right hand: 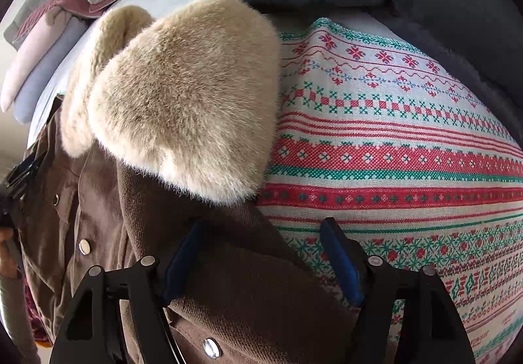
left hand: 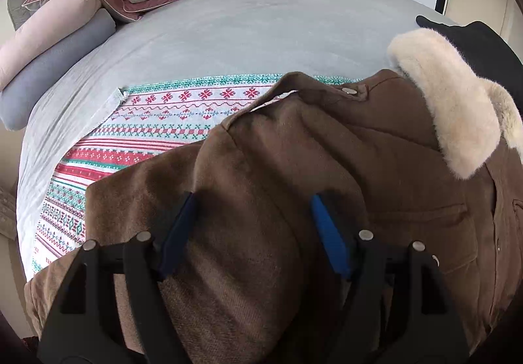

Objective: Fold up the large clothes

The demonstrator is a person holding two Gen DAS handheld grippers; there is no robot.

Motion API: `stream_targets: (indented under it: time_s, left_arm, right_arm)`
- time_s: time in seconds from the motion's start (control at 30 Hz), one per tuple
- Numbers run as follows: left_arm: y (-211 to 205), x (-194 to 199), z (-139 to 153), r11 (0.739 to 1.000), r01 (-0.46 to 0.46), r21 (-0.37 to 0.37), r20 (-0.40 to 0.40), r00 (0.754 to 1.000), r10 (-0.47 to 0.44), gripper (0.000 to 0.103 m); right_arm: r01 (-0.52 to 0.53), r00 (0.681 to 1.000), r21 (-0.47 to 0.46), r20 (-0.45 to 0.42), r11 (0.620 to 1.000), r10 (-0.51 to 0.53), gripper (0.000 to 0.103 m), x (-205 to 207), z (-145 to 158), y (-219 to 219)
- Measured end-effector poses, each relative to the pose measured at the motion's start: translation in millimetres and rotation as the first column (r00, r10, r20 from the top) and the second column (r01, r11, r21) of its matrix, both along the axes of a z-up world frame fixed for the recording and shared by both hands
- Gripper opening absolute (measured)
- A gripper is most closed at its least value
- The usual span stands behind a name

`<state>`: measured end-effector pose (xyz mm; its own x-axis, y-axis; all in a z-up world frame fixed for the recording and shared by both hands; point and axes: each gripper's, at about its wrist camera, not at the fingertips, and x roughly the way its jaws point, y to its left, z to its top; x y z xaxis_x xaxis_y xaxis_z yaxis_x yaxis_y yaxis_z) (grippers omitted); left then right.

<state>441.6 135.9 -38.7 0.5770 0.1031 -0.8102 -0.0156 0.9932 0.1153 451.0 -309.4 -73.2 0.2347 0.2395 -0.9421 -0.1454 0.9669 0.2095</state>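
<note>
Two grippers over one heavy brown coat (left hand: 294,167), which lies spread on the patterned blanket (left hand: 157,122) atop the bed (left hand: 245,30), fur collar (right hand: 183,95) bunched up near the right side. The risk here, I'd say, is bulk: thick fabric could slide out of a shallow pinch, or the blanket underneath could get caught along with it and drag (that right tool sits directly over the coat's edge). The left gripper (left hand: 253,200) has its jaws spread wide, brown cloth between and below the blue fingers (left hand: 327,226), clamping nothing. The right gripper (right hand: 261,230) is likewise wide apart, straddling the coat's border and the blanket; whether the tips press the cloth, I can't tell.
</note>
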Motion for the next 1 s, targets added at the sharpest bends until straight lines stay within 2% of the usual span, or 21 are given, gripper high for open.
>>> stream_targets:
  time_s: [0.03, 0.07, 0.17, 0.23, 0.3, 0.43, 0.57, 0.6, 0.63, 0.67, 0.7, 0.73, 0.77, 0.83, 0.87, 0.9, 0.93, 0.97, 1.0]
  left_arm:
    - [-2.1, -0.4, -2.1, 1.000, -0.004, 0.004, 0.007, 1.000, 0.004, 0.074]
    - [-4.0, -0.6, -3.4, 1.000, -0.011, 0.002, 0.012, 1.000, 0.011, 0.074]
    - [-7.6, -3.6, -5.9, 0.999, -0.032, -0.027, 0.027, 0.999, 0.033, 0.074]
    - [-10.8, -7.2, -6.7, 0.999, -0.035, -0.015, 0.042, 0.999, 0.036, 0.074]
    - [-11.7, -10.5, -6.1, 0.999, -0.031, -0.014, 0.053, 0.998, 0.032, 0.074]
    - [-8.6, -19.6, -0.9, 0.998, -0.028, -0.056, 0.056, 0.998, 0.031, 0.074]
    - [-12.4, -37.4, 5.5, 0.998, 0.018, -0.067, 0.068, 0.998, -0.013, 0.074]
    - [-13.8, -42.2, 6.8, 0.997, 0.030, -0.066, 0.070, 0.997, -0.025, 0.074]
    - [-15.5, -47.2, 8.5, 0.997, 0.043, -0.065, 0.069, 0.997, -0.039, 0.074]
    - [-16.2, -52.4, 10.7, 0.996, 0.055, -0.063, 0.068, 0.996, -0.051, 0.074]
    - [-16.8, -59.1, 13.4, 0.996, 0.063, -0.061, 0.072, 0.996, -0.059, 0.074]
    - [-16.6, -66.2, 16.6, 0.995, 0.071, -0.064, 0.082, 0.994, -0.066, 0.074]
    - [-16.1, -72.9, 19.4, 0.994, 0.082, -0.072, 0.088, 0.993, -0.076, 0.074]
    - [-14.9, -85.7, 23.5, 0.992, 0.099, -0.082, 0.084, 0.992, -0.092, 0.075]
    - [-14.0, -91.3, 25.3, 0.992, 0.101, -0.081, 0.079, 0.992, -0.094, 0.075]
    - [-13.2, -96.5, 27.3, 0.992, 0.100, -0.080, 0.071, 0.993, -0.095, 0.076]
    - [-12.5, -102.3, 29.0, 0.992, 0.095, -0.080, 0.062, 0.994, -0.091, 0.078]
    - [-11.9, -108.3, 31.2, 0.993, 0.090, -0.082, 0.052, 0.995, -0.086, 0.079]
    - [-11.0, -115.3, 34.0, 0.993, 0.084, -0.087, 0.042, 0.996, -0.080, 0.079]
  right_arm:
    - [-0.020, 1.000, 0.022, -0.001, 1.000, 0.020, 0.047, -2.4, 0.1, 5.4]
    - [-0.036, 0.999, 0.012, 0.002, 0.999, 0.036, 0.045, -6.6, 2.0, 11.5]
    - [-0.074, 0.995, -0.105, 0.061, 0.992, 0.080, 0.030, -21.9, 8.4, 33.5]
    - [-0.042, 0.988, -0.201, 0.138, 0.979, 0.071, 0.016, -35.0, 15.3, 48.4]
    - [-0.013, 0.968, -0.286, 0.237, 0.958, 0.084, 0.009, -53.8, 28.5, 60.9]
    - [0.098, 0.900, -0.369, 0.430, 0.924, 0.076, 0.008, -72.8, 67.3, 61.7]
    - [0.231, 0.868, -0.393, 0.497, 0.890, -0.006, 0.007, -51.8, 84.8, 42.3]
    - [0.258, 0.858, -0.417, 0.514, 0.871, -0.008, 0.005, -45.3, 86.7, 39.3]
    - [0.290, 0.842, -0.453, 0.540, 0.843, 0.001, 0.000, -40.4, 87.9, 36.5]
    - [0.364, 0.808, -0.532, 0.589, 0.764, 0.024, 0.000, -35.2, 91.2, 38.8]
    - [0.405, 0.785, -0.566, 0.618, 0.718, 0.045, 0.000, -30.1, 95.6, 34.5]
    - [0.414, 0.786, -0.553, 0.617, 0.723, 0.021, 0.000, -28.2, 101.7, 24.1]
    - [0.405, 0.798, -0.508, 0.603, 0.760, -0.021, 0.000, -25.8, 110.2, 13.8]
    - [0.370, 0.814, -0.415, 0.576, 0.831, -0.075, 0.004, -37.9, 130.0, 7.3]
    - [0.345, 0.823, -0.397, 0.563, 0.851, -0.070, 0.007, -44.1, 137.2, 9.8]
    - [0.315, 0.833, -0.398, 0.551, 0.861, -0.050, 0.017, -53.8, 141.1, 12.1]
    - [0.291, 0.841, -0.410, 0.540, 0.864, -0.027, 0.033, -60.6, 143.9, 15.0]
    - [0.270, 0.847, -0.420, 0.531, 0.867, -0.007, 0.046, -73.4, 146.9, 19.1]
    - [0.247, 0.850, -0.417, 0.527, 0.875, 0.011, 0.065, -87.3, 150.3, 22.8]
